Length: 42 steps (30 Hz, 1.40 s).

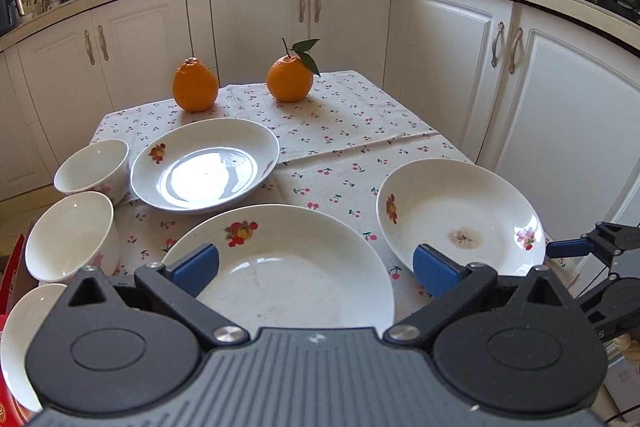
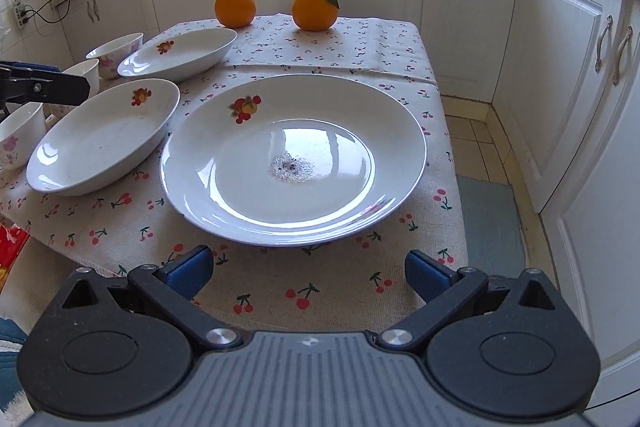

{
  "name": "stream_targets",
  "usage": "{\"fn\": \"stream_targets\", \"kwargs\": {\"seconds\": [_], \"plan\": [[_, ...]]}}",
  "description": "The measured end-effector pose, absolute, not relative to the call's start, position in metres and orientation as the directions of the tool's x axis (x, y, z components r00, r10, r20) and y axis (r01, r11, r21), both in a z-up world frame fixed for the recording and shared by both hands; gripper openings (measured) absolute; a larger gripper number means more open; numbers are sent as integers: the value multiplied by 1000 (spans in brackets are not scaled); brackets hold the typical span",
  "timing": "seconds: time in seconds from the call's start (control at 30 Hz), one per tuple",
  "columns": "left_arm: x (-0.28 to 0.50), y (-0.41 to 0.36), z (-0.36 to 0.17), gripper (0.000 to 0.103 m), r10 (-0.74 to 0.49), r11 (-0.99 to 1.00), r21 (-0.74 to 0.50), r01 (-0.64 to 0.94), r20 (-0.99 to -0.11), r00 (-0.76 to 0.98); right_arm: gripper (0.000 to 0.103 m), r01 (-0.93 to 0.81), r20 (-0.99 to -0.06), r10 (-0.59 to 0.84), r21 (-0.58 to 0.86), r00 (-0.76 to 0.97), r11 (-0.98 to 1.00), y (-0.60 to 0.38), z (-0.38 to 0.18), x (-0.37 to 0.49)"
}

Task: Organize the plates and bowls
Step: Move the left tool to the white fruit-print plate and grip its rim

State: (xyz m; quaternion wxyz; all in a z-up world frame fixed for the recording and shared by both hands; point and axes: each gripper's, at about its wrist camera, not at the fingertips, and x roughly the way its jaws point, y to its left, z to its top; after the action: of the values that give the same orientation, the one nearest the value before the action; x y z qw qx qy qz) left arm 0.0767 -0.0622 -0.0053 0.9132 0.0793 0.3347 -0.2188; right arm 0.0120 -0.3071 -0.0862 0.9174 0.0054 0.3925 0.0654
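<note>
Ok so rn nothing's picked up yet: your left hand-held gripper [image 1: 316,269] is spread wide over the near white shallow ceramic plate with the fruit print [image 1: 288,267], and your right hand-held gripper [image 2: 306,269] is also spread, empty, just short of the white plate with the dried speck patch in the middle [image 2: 294,159]. Third matching plate [image 1: 206,165] sits further back, w/ three small white floral bowls [image 1: 94,169] lined up along the left edge of the cherry-print cloth counter [image 1: 340,131]. Imo go for the rim, not the middle: come in low, one finger under the lip, one on top, bc glazed ceramic prob slips. Stack the dirty one last or on top. The two oranges [image 1: 195,85] are well clear at the back, no worries there.
</note>
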Motion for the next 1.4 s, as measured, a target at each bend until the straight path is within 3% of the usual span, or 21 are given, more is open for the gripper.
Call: {"fn": "stream_targets", "kwargs": {"seconds": [0.2, 0.8, 1.4], "plan": [[88, -81, -5, 102, -383, 862, 2, 507, -655, 652, 103, -152, -729, 120, 22, 674, 988, -305, -92, 19], [139, -160, -18, 102, -434, 744, 14, 668, -750, 499, 103, -283, -644, 227, 16, 731, 959, -327, -100, 18], [192, -195, -53, 79, -441, 676, -114, 728, -854, 275, 103, -392, -638, 301, 0, 708, 920, -333, -101, 27]]}}
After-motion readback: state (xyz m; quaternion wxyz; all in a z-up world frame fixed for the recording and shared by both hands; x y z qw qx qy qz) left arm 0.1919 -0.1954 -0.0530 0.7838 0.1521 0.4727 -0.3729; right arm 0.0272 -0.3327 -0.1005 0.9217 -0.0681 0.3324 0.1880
